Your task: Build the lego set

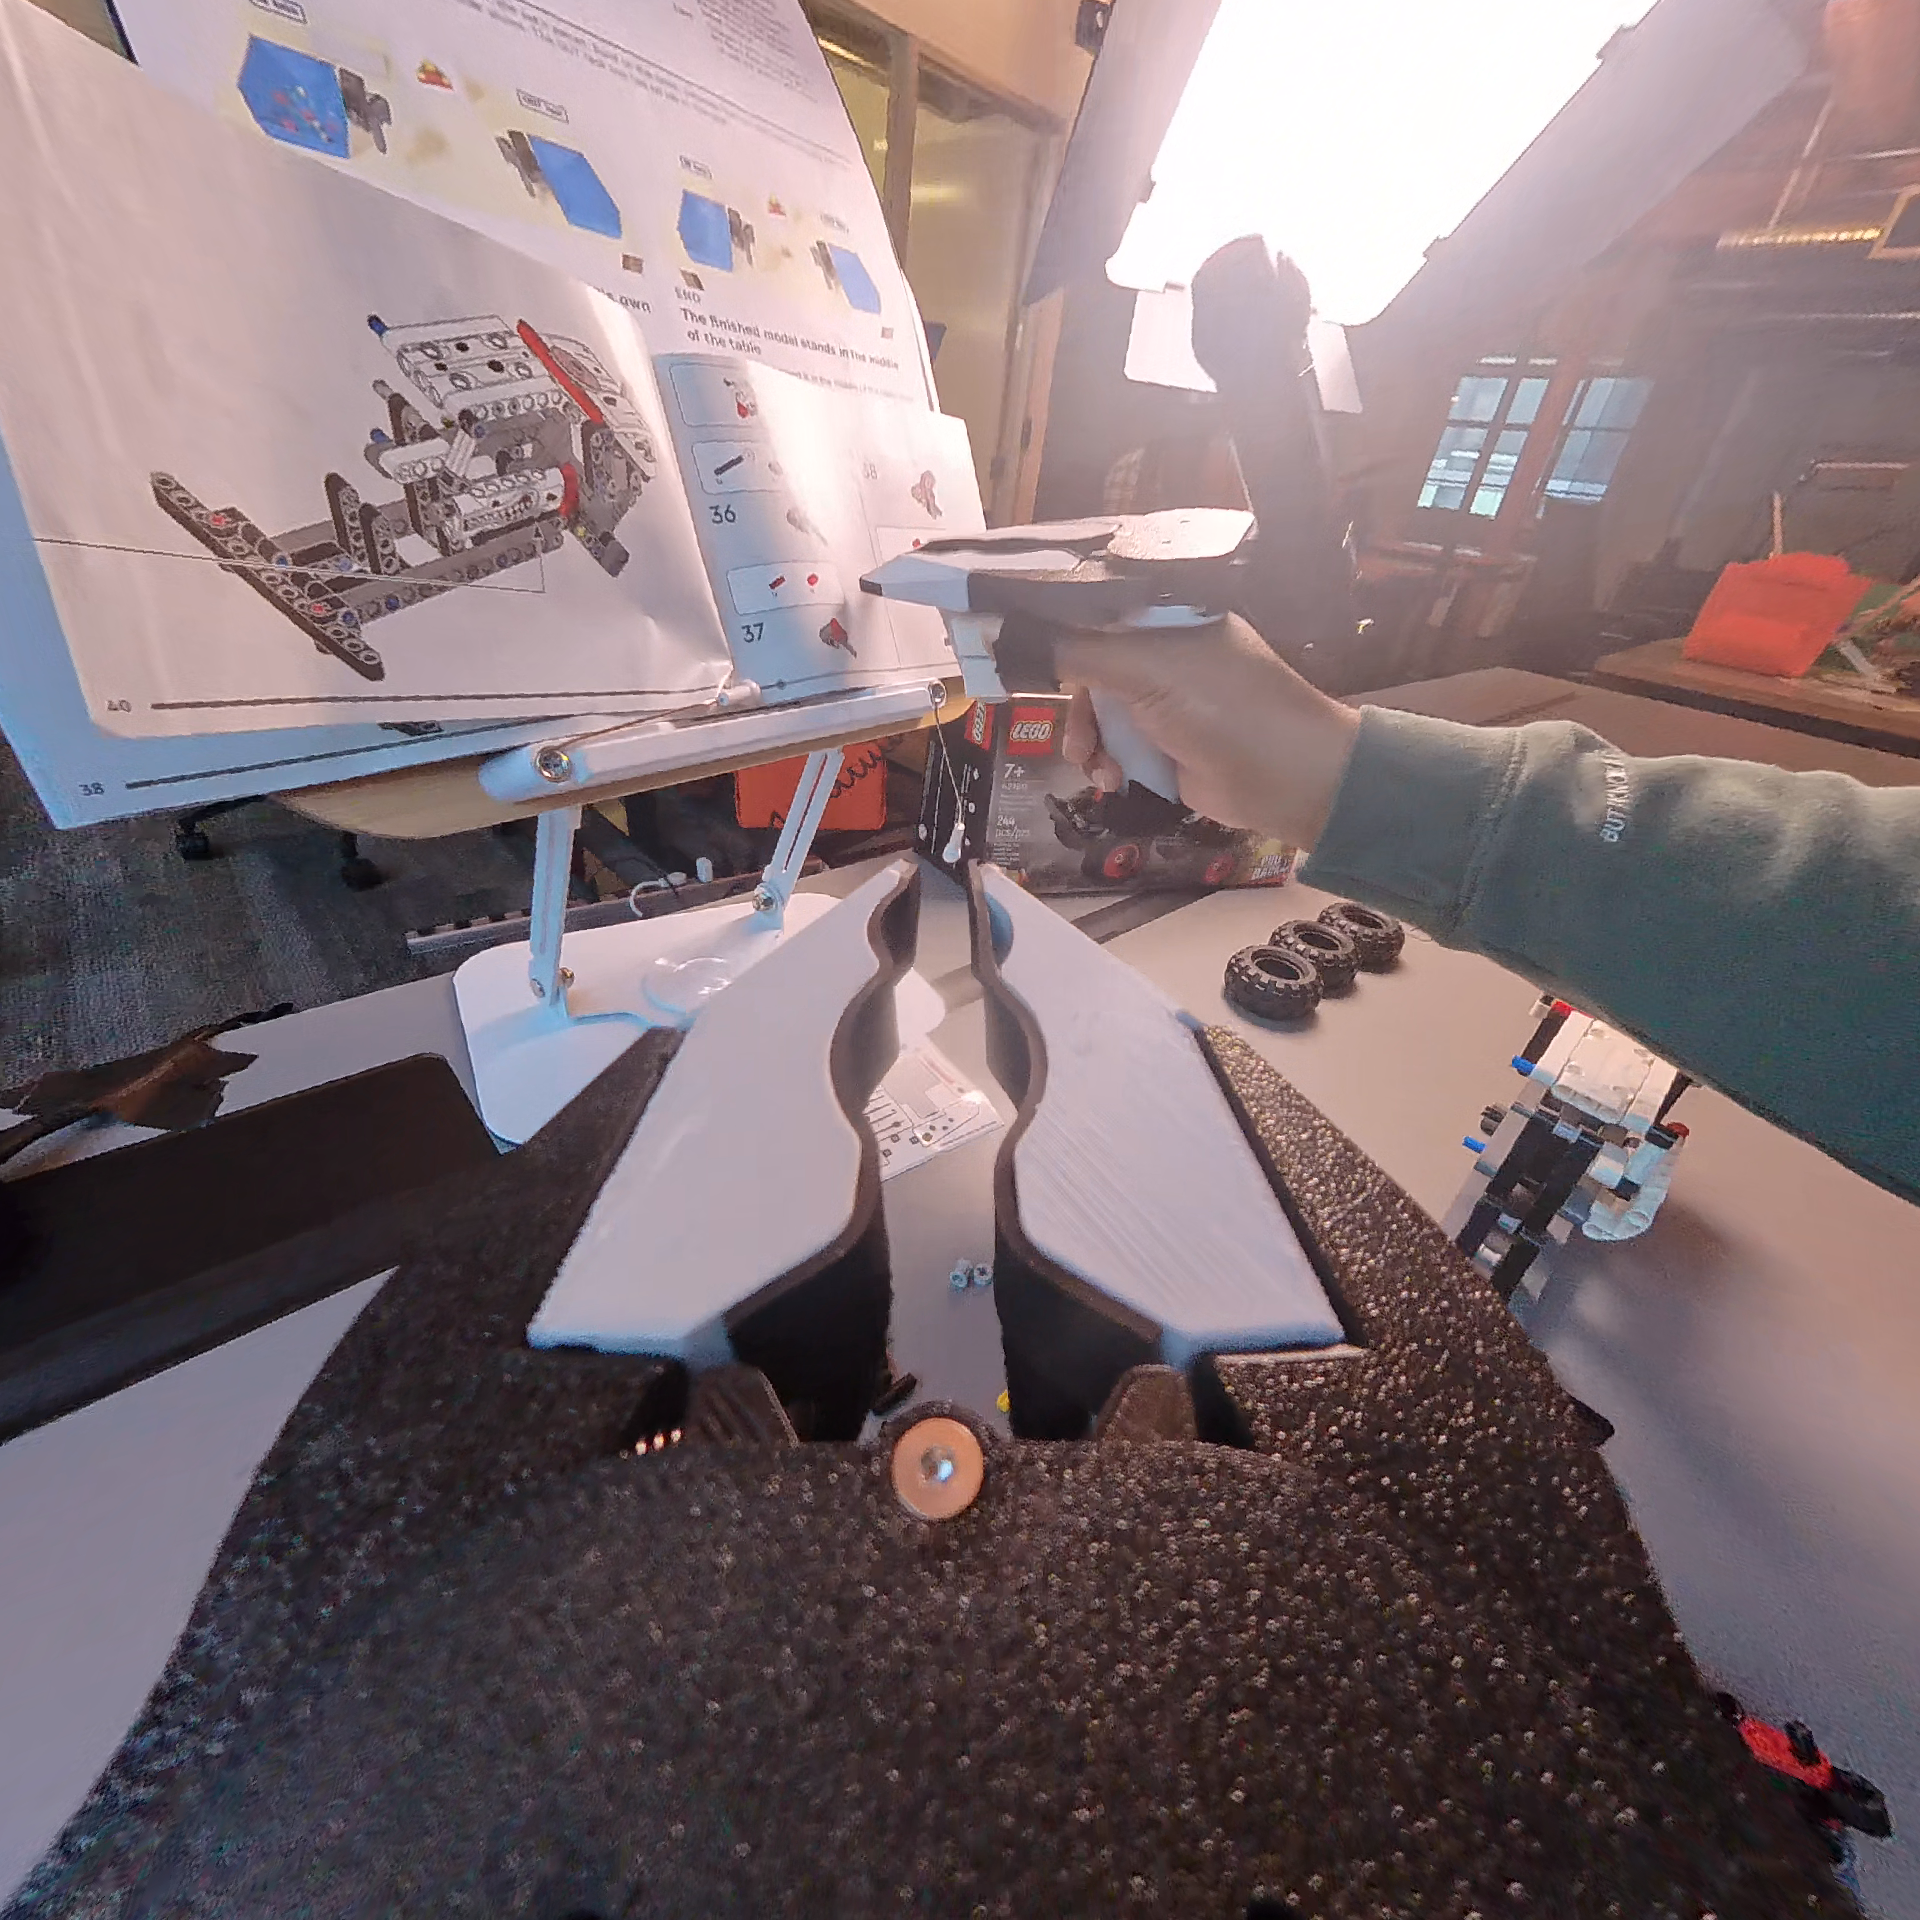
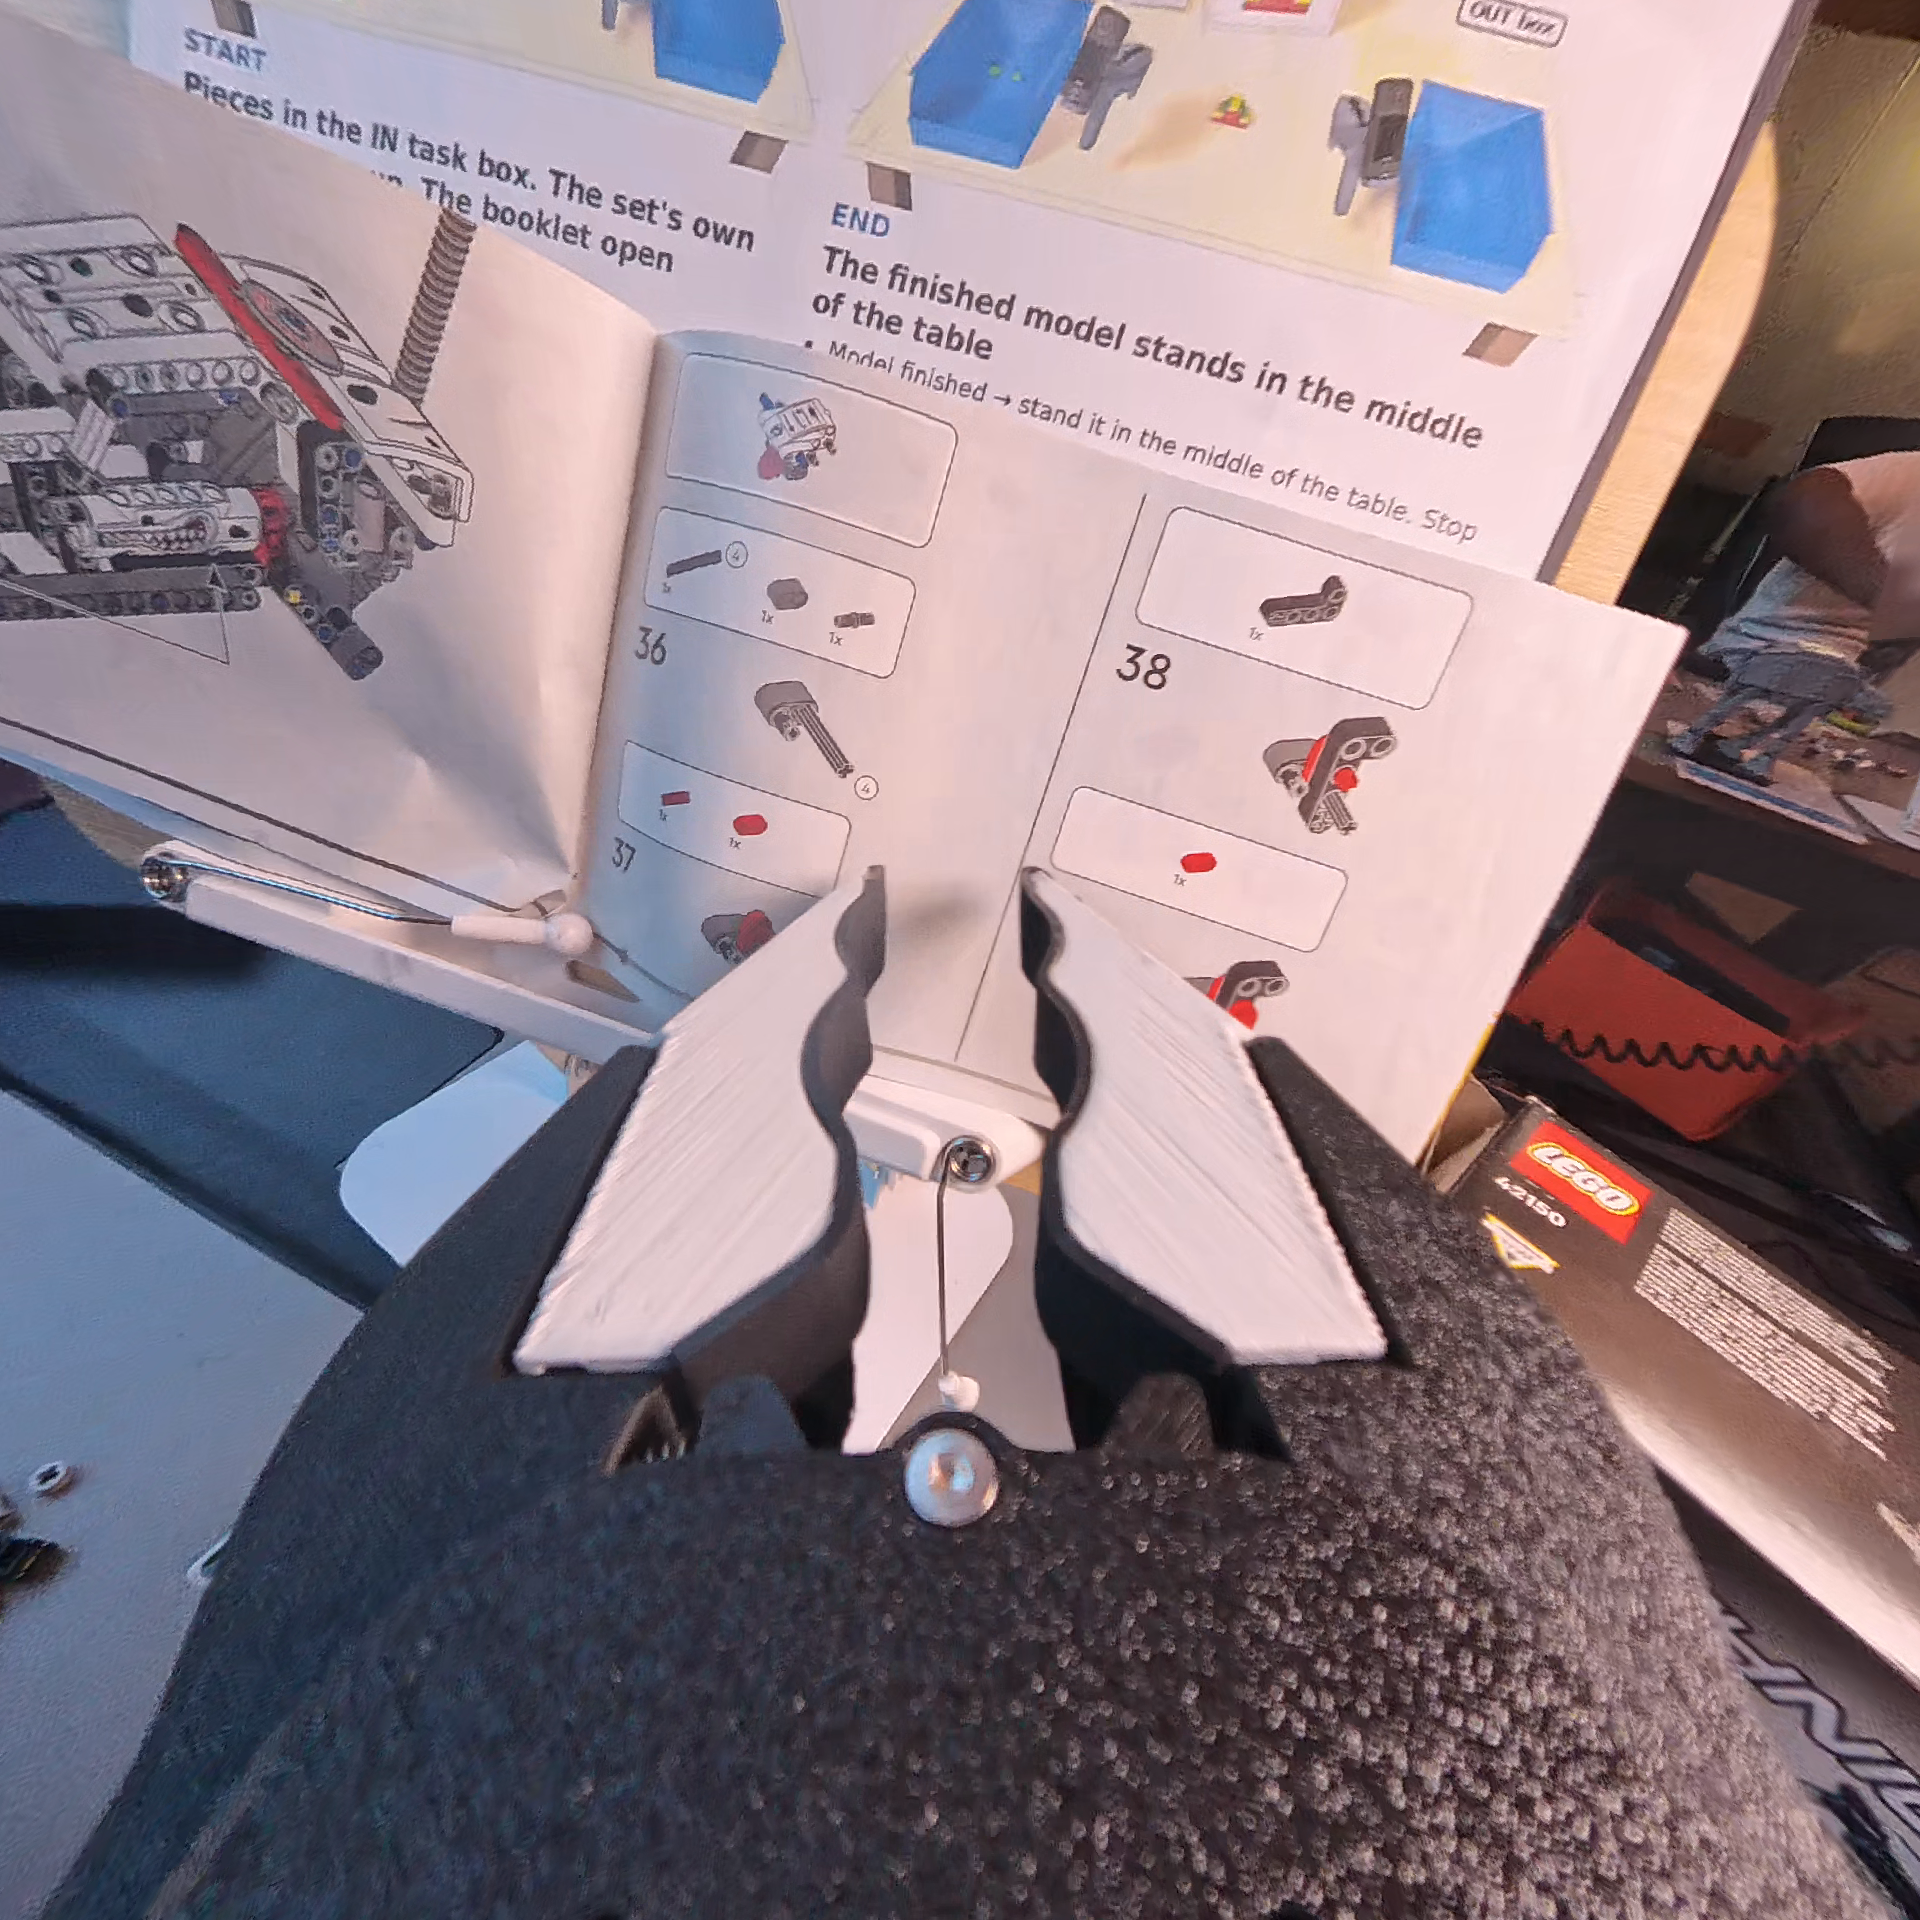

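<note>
A grey table [image 1: 1351, 997] carries a white book stand [image 1: 623, 769] holding the instruction booklet [image 2: 935, 644]. Right gripper [image 2: 951, 883], fingers spread and empty, faces the booklet. Left gripper [image 1: 945, 883], fingers narrowly parted and empty, is below the stand. Partly built model [image 1: 1569, 1132] and three tyres [image 1: 1314, 951] lie right of the stand.

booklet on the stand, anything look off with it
The right page-holder wire hangs loose below the stand's ledge instead of pinning the booklet's right page. The left wire lies across its page. The right claw is open before that page.

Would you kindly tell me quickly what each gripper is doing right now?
Left gripper: open a little, holding nothing.
Right gripper: open, holding nothing, pointed at the booklet.
</note>
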